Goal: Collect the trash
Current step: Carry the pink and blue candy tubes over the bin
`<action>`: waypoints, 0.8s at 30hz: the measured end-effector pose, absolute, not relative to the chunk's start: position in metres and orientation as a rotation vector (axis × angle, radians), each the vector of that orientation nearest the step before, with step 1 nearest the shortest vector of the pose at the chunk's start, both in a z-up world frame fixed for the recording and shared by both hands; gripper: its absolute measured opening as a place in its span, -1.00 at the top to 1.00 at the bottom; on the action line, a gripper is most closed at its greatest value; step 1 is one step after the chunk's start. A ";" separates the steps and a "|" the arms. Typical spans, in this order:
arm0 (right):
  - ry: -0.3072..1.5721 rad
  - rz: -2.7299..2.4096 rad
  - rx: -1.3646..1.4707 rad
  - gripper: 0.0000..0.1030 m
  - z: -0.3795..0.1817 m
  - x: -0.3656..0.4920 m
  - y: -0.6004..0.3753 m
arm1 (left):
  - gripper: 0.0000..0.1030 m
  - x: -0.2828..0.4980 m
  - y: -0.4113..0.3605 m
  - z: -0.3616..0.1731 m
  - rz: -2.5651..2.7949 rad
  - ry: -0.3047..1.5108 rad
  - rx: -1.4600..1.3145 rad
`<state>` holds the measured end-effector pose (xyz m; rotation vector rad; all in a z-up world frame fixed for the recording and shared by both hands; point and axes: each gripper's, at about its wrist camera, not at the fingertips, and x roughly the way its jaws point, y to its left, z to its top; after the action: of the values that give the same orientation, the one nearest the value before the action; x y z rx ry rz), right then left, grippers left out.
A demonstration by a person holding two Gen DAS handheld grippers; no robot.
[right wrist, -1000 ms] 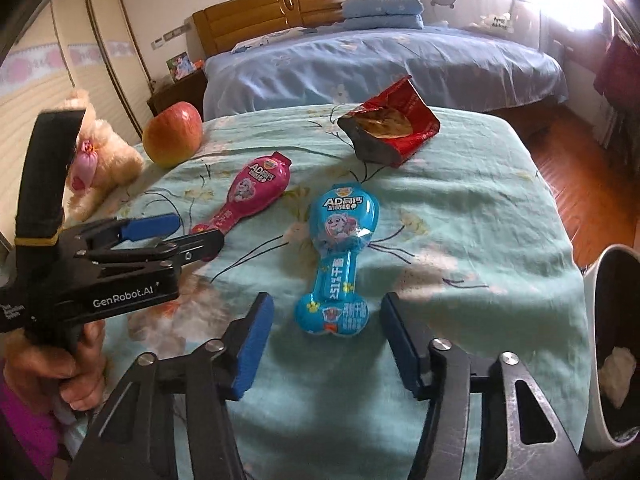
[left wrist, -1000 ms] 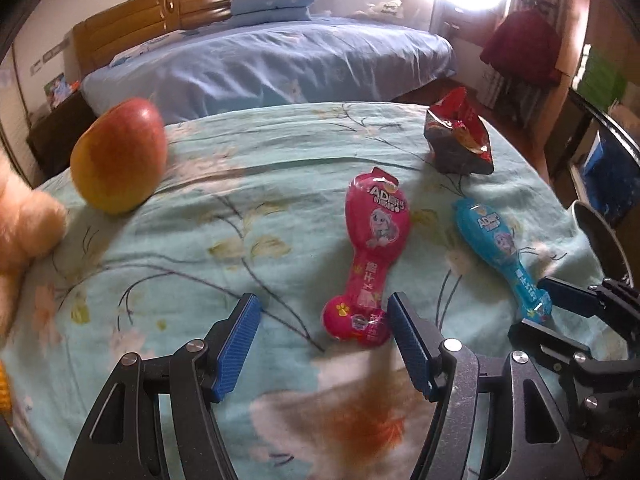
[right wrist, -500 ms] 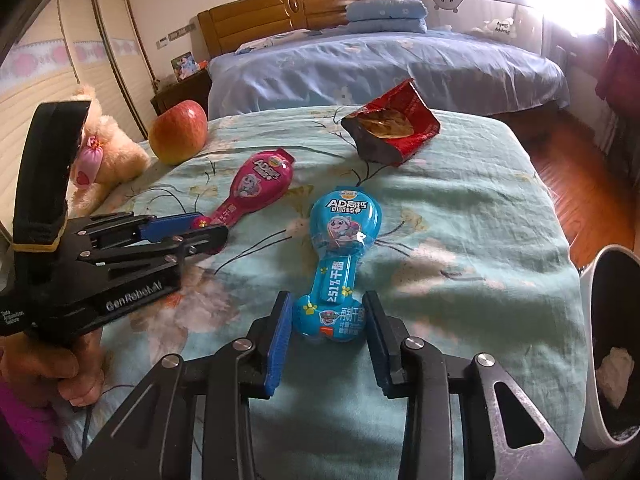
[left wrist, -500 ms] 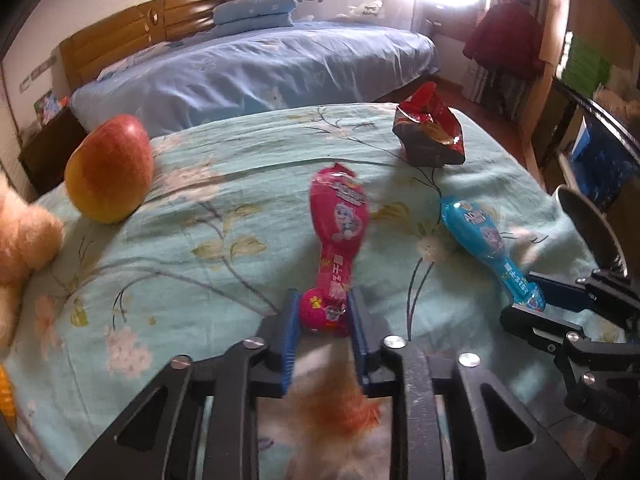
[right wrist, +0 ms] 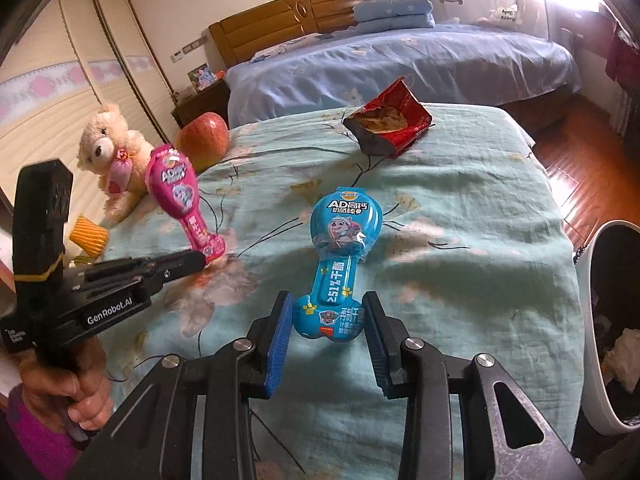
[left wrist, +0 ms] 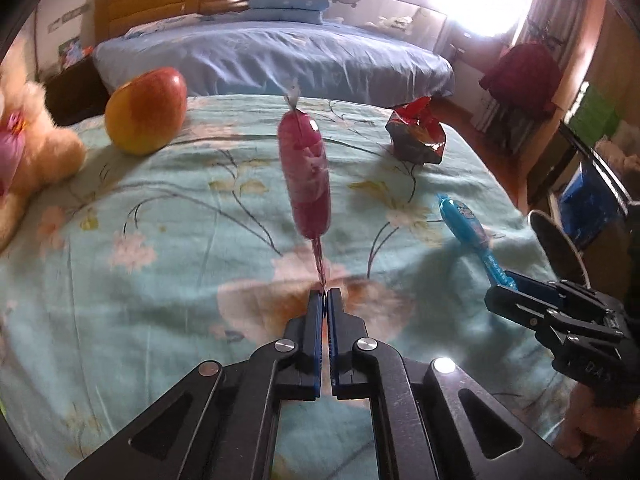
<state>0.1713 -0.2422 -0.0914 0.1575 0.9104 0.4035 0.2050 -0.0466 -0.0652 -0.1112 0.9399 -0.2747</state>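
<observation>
My left gripper (left wrist: 324, 294) is shut on the thin lower end of a pink snack wrapper (left wrist: 306, 176), which stands raised off the teal floral tablecloth (left wrist: 160, 240). From the right wrist view the same left gripper (right wrist: 202, 258) holds the pink wrapper (right wrist: 176, 184) tilted upward. My right gripper (right wrist: 328, 320) grips the wide lower end of a blue snack wrapper (right wrist: 344, 232), a pad pressing on each side. A torn red chip bag (right wrist: 386, 124) lies open at the far side of the table.
An apple (right wrist: 202, 140) and a teddy bear (right wrist: 108, 148) sit at the far left, with a yellow ridged piece (right wrist: 88, 234) near the left edge. A white bin (right wrist: 600, 320) holding crumpled paper stands off the table's right edge. A bed lies beyond.
The left jaws closed on the pink wrapper's end and lifted it upright off the cloth. The right jaws narrowed onto the blue wrapper's lower end and raised it slightly.
</observation>
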 end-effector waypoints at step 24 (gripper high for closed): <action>0.856 0.299 0.238 0.31 -0.083 0.133 -0.282 | 0.98 0.168 -0.077 -0.053 -0.389 0.928 -0.161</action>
<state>0.1333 -0.2816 -0.0833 0.2381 0.8555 0.2987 0.1678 -0.0765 -0.0529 -0.1609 0.9284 -0.3895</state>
